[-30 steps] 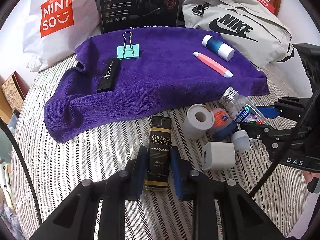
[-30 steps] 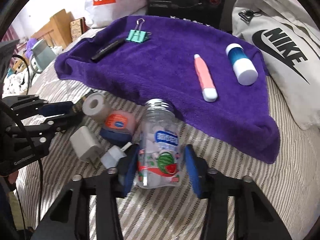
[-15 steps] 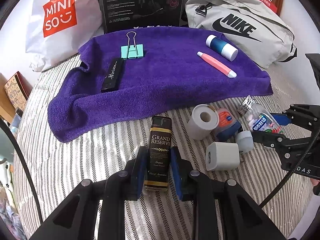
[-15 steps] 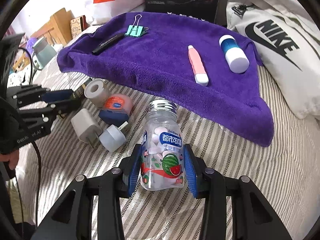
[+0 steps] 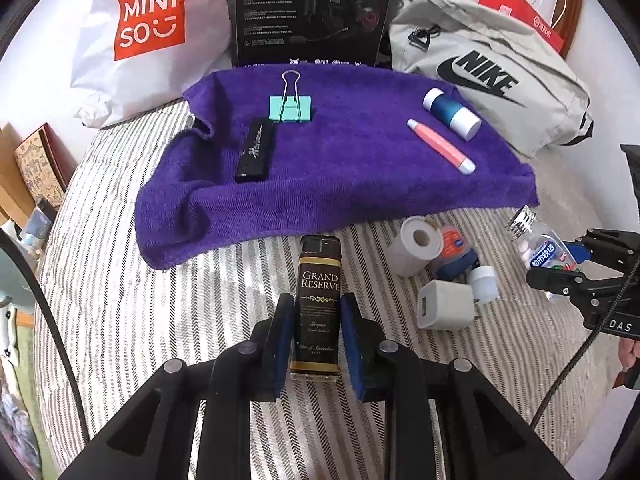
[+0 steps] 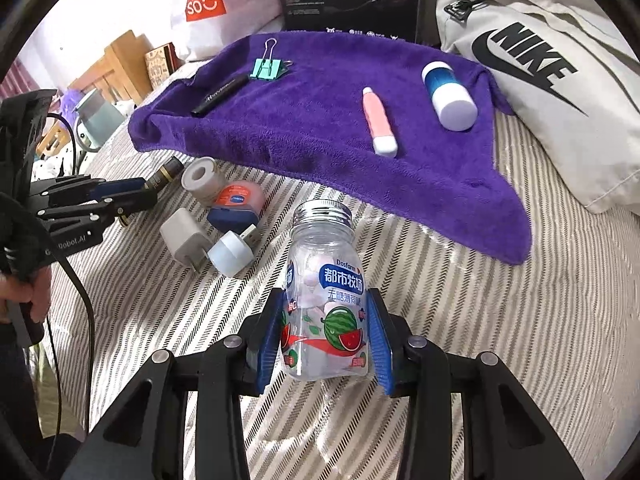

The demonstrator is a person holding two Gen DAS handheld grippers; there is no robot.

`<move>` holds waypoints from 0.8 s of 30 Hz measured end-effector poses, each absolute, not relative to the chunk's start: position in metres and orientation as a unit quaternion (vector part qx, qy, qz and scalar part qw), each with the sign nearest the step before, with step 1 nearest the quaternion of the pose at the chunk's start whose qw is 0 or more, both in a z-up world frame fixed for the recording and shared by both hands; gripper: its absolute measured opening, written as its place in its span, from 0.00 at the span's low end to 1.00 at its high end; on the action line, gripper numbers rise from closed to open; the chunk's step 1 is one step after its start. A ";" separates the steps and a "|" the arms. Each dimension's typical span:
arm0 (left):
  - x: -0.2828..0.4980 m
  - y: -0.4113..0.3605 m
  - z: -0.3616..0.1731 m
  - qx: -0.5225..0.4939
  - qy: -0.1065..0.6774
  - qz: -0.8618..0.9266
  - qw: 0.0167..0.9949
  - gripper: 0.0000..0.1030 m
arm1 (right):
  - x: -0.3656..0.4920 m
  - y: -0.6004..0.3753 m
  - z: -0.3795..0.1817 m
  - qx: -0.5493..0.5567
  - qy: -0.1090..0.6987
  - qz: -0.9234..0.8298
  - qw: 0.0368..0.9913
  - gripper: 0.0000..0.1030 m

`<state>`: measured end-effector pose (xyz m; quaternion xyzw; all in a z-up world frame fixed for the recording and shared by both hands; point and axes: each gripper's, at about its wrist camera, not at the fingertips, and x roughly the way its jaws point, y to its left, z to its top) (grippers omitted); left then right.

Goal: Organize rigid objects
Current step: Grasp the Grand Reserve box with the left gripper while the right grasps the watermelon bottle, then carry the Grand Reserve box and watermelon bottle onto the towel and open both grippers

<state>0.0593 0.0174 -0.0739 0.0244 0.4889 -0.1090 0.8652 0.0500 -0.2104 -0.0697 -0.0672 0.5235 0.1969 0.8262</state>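
My left gripper (image 5: 316, 308) is shut on a black Grand Reserve lighter (image 5: 319, 304), held above the striped bedsheet in front of the purple towel (image 5: 340, 184). My right gripper (image 6: 326, 312) is shut on a clear mint bottle (image 6: 326, 300) with a silver cap and watermelon label; it also shows in the left wrist view (image 5: 540, 244). On the towel lie a teal binder clip (image 5: 290, 106), a black Horizon case (image 5: 256, 148), a pink pen-like tube (image 5: 440, 145) and a blue-and-white container (image 5: 452, 113).
Between the grippers on the sheet lie a tape roll (image 6: 202, 178), an orange-lidded tin (image 6: 236, 208), a white charger cube (image 6: 184, 238) and a small round plug (image 6: 232, 250). Behind the towel stand a Miniso bag (image 5: 148, 20), a black box (image 5: 312, 8) and a Nike bag (image 5: 488, 76).
My right gripper has lifted the mint bottle and drawn it back from the pile, away from the towel. My left gripper has kept its hold on the lighter and pulled back slightly.
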 end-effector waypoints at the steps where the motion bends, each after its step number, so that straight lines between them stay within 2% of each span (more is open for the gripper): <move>1: 0.059 0.018 -0.071 0.025 0.487 -0.106 0.867 0.22 | 0.050 -0.211 -0.068 -0.068 0.522 0.196 0.827 0.39; 24: 0.088 0.015 -0.038 0.019 0.468 -0.119 0.876 0.22 | 0.068 -0.218 -0.043 -0.029 0.513 0.217 0.830 0.39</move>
